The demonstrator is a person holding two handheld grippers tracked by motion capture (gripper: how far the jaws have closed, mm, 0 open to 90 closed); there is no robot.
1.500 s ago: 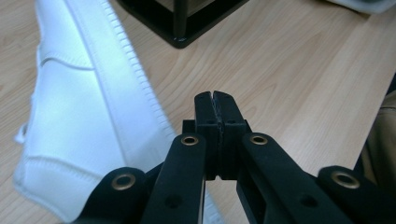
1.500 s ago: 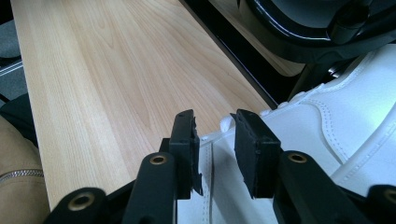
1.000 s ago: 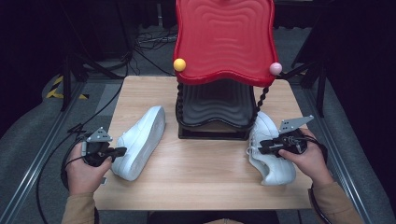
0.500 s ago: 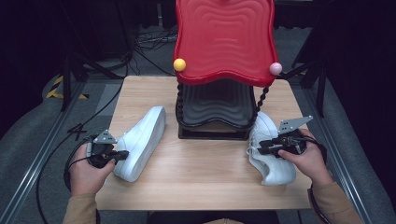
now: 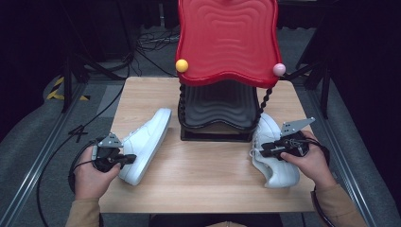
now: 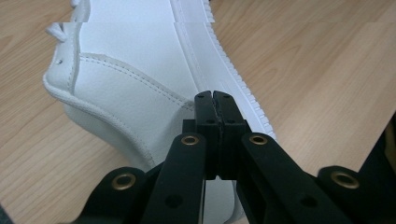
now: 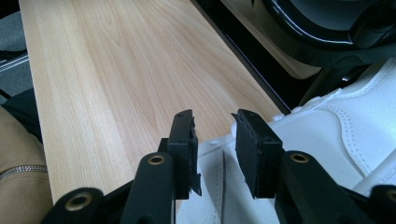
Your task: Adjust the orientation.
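Two white sneakers lie on the wooden table (image 5: pixel 203 175). The left sneaker (image 5: pixel 146 139) (image 6: pixel 135 70) lies slanted beside the rack, heel toward me. My left gripper (image 5: pixel 126 159) (image 6: pixel 215 105) is shut, with its tips against the heel side and nothing between the jaws. At the table's right side lies the right sneaker (image 5: pixel 276 163) (image 7: pixel 359 121). My right gripper (image 5: pixel 264 149) (image 7: pixel 215 133) stands open just above its upper edge, near the laces, jaws on either side of the edge.
A two-tier rack stands mid-table, with a red wavy top shelf (image 5: pixel 227 38) and a black lower shelf (image 5: pixel 217 109). A yellow ball (image 5: pixel 182 65) and a pink ball (image 5: pixel 279 69) sit at the top shelf's corners. Bare wood lies between the sneakers.
My left gripper has dropped slightly and edged right toward the left sneaker's heel. The right gripper has barely moved.
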